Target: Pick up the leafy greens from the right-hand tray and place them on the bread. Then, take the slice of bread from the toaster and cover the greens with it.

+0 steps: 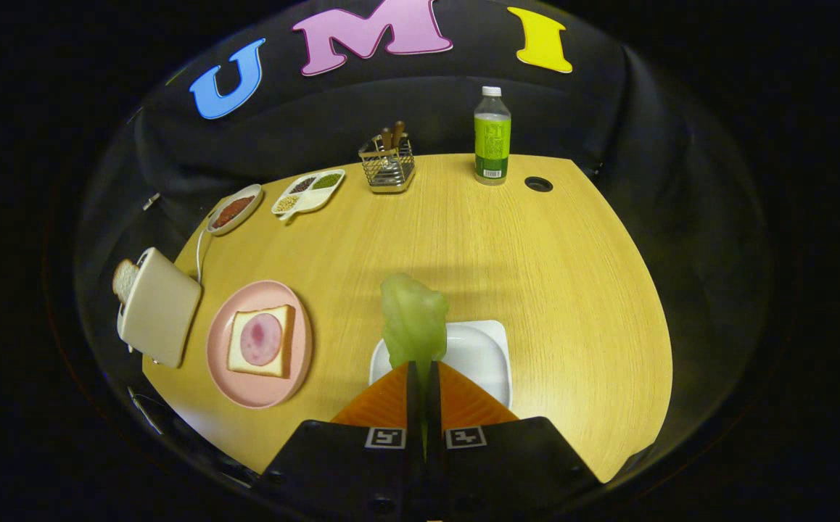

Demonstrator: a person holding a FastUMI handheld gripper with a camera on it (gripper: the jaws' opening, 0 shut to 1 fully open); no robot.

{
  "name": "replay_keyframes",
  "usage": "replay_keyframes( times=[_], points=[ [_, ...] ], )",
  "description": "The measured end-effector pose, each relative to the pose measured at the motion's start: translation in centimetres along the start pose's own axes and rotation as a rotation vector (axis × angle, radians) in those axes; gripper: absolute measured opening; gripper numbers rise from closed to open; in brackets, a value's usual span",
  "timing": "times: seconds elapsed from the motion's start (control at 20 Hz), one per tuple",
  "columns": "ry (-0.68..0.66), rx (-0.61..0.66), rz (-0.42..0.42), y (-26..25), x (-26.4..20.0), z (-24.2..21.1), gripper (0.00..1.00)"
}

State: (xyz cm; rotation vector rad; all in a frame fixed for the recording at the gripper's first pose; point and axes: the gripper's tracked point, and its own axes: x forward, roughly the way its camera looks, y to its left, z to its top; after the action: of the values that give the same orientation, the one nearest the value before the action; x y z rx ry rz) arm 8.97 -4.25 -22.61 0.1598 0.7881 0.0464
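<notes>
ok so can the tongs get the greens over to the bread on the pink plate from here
Probably yes. The tongs are shut on the leafy greens above the white tray, and bare table separates them from the ham-topped bread.

A: What does the gripper [420,373] have?

B: Its two fingers are closed on a pale green leafy lettuce piece [413,322], which stands up at twelve o'clock from the tips, above the white square tray [482,355] on the light wooden table [536,261].

A: And at nine o'clock?

B: A round pink plate [220,362] holding a bread slice topped with pink ham [262,341]. Beyond it, a cream toaster [162,308] with a bread slice [125,279] poking out.
</notes>
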Motion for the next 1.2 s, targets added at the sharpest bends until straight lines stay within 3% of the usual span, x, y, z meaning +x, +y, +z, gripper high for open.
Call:
replay_keyframes(
  times=[0.6,1.2],
  points=[
    [-0.073,-0.069,0.143,13.1,-3.5,3.3,0.05],
    [0.011,-0.193,0.174,21.5,1.7,-0.9,0.05]
  ],
)
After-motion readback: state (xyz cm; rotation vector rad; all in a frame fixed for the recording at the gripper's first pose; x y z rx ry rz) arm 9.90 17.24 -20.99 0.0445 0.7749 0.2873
